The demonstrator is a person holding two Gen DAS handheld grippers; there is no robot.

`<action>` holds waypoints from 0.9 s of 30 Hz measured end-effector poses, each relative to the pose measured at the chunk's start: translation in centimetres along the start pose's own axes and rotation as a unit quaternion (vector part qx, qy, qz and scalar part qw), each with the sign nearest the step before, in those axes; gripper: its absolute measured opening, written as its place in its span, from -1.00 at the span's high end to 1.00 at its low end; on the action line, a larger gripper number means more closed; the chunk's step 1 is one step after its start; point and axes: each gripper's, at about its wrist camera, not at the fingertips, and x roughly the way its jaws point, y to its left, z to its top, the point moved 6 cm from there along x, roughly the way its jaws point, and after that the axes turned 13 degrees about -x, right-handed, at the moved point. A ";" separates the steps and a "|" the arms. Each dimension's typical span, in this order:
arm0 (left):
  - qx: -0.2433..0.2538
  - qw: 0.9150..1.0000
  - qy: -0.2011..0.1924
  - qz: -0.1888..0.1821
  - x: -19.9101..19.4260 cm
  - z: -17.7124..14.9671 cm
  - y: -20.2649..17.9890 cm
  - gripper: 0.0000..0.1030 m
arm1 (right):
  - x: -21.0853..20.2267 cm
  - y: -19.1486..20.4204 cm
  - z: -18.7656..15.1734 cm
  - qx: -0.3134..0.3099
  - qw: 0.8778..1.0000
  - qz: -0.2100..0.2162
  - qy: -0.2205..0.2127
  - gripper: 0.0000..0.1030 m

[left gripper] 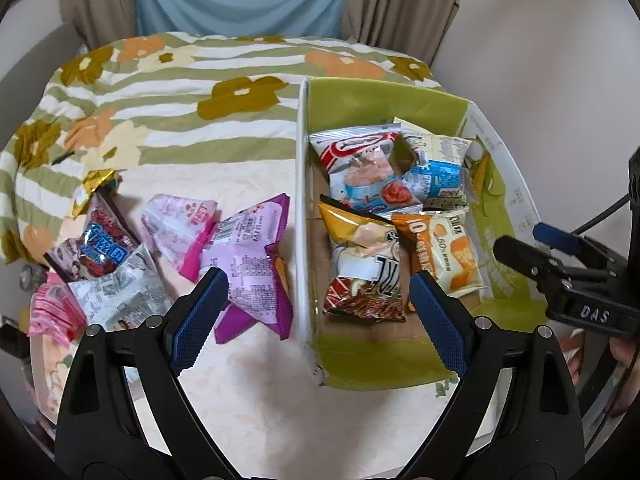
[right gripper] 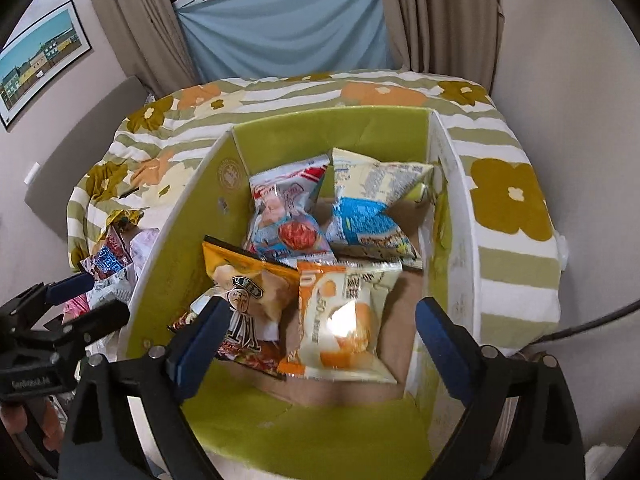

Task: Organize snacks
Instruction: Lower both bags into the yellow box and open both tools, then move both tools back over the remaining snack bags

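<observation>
A green-lined cardboard box [left gripper: 400,92] [right gripper: 328,124] holds several snack packets, among them an orange-and-cream one [left gripper: 444,256] [right gripper: 344,316] and a yellow one [left gripper: 360,256] [right gripper: 248,284]. Loose packets lie left of the box: a purple one [left gripper: 252,264], a pink-white one [left gripper: 180,224] and a dark red one [left gripper: 100,248]. My left gripper [left gripper: 316,304] is open and empty, over the box's near-left wall. My right gripper [right gripper: 320,340] is open and empty above the box's near end; it also shows at the right in the left wrist view [left gripper: 536,248].
The box and packets lie on a bed with a green-striped flowered blanket [left gripper: 180,92] [right gripper: 508,200]. Beige walls stand close on the right. Curtains [right gripper: 280,28] hang behind the bed. A framed picture [right gripper: 40,60] hangs on the left wall.
</observation>
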 end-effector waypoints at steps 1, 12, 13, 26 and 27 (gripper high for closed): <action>0.001 1.000 -0.002 -0.002 -0.2 0.0 -0.2 -0.77 | -0.3 -0.1 -0.2 0.004 1.000 0.001 -0.002 -0.79; 0.012 0.998 -0.058 -0.003 -5.5 0.4 -0.7 -0.77 | -6.8 0.3 -0.1 0.012 0.998 -0.037 -0.049 -0.79; 0.013 0.998 -0.067 -0.002 -6.3 0.4 -0.5 -0.77 | -7.5 0.5 -0.1 0.014 0.998 -0.040 -0.055 -0.79; -0.030 0.991 -0.128 0.018 -13.4 -0.9 5.8 -0.77 | -11.9 4.2 0.4 0.012 0.992 -0.040 -0.121 -0.79; -0.038 0.991 -0.129 0.021 -13.7 -0.8 6.9 -0.77 | -11.9 4.7 0.7 0.009 0.992 -0.038 -0.123 -0.79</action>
